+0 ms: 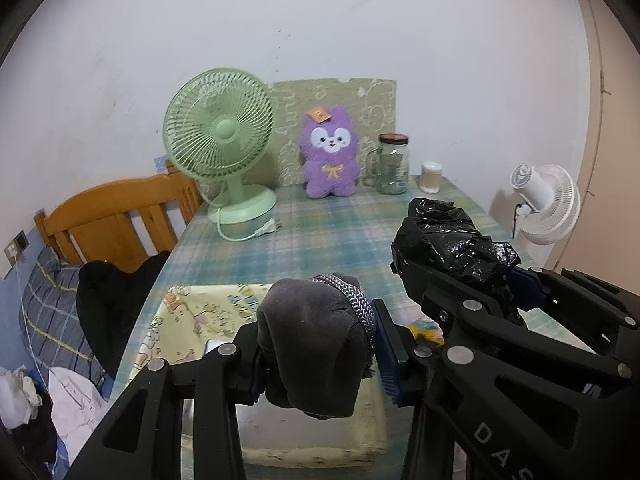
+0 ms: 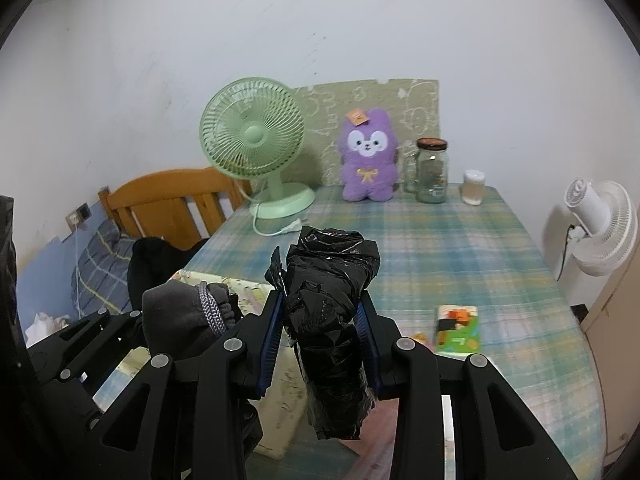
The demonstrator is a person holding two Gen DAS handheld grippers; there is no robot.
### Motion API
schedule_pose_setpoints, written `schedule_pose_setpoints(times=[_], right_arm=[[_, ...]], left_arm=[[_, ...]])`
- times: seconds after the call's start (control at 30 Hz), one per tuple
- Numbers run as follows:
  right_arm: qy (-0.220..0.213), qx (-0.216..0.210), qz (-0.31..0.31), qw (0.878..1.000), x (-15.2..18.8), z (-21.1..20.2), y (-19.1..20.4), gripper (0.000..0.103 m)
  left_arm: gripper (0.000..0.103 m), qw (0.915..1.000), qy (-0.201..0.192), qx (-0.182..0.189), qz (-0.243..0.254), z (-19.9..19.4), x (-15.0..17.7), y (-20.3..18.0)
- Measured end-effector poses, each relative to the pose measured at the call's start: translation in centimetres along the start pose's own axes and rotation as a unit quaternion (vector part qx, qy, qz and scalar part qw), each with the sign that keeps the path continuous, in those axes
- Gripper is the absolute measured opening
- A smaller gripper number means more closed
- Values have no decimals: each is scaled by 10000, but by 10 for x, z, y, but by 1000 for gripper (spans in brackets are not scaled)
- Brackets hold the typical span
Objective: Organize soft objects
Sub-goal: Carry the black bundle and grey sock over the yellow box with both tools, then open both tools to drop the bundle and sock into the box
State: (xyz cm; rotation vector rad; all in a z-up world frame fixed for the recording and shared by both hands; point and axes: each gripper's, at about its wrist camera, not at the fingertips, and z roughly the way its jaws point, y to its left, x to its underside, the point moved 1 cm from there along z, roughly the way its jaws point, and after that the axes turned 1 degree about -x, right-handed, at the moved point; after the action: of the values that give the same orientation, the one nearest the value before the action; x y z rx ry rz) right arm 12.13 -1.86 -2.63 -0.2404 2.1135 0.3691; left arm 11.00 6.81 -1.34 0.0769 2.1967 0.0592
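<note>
My left gripper is shut on a grey fleece bundle with a braided grey cord, held above a pale yellow patterned fabric box. The bundle also shows in the right wrist view. My right gripper is shut on a roll of black plastic bags, held above the table just right of the box. The roll also shows in the left wrist view. A purple plush toy sits upright at the table's far edge.
The table has a plaid cloth. At the back stand a green desk fan, a glass jar and a small container. A tissue pack lies at the right. A white fan hangs right; a bed lies left.
</note>
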Motion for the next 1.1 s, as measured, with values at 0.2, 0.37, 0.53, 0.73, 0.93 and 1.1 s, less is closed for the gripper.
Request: schedule_pose_setpoints(times=[0.2,0.37,0.53,0.73,0.93,1.1], right_arm=[[173,-222,-97,9996,3,24,20,39],[314,-400,-130,9986,4,43,34,39],[442,-518,-74,9977,8,58,46,39],[642,-676,-7,9956,15,74,54,39],[830,-706,-9,9940,21,88,57,39],[905,-474,-157,9946,25,94,59,56]], left_arm=[[46,9996,184,-199,-7,15,7,27],[48,9992,328,-233,37,26,16,44],[62,9986,443,-284,6,35,21,58],[77,9975,655,-249,-96,45,27,70],[85,9960,835,-290,-129,56,35,75],[89,9951,926,-261,-230,61,43,77]])
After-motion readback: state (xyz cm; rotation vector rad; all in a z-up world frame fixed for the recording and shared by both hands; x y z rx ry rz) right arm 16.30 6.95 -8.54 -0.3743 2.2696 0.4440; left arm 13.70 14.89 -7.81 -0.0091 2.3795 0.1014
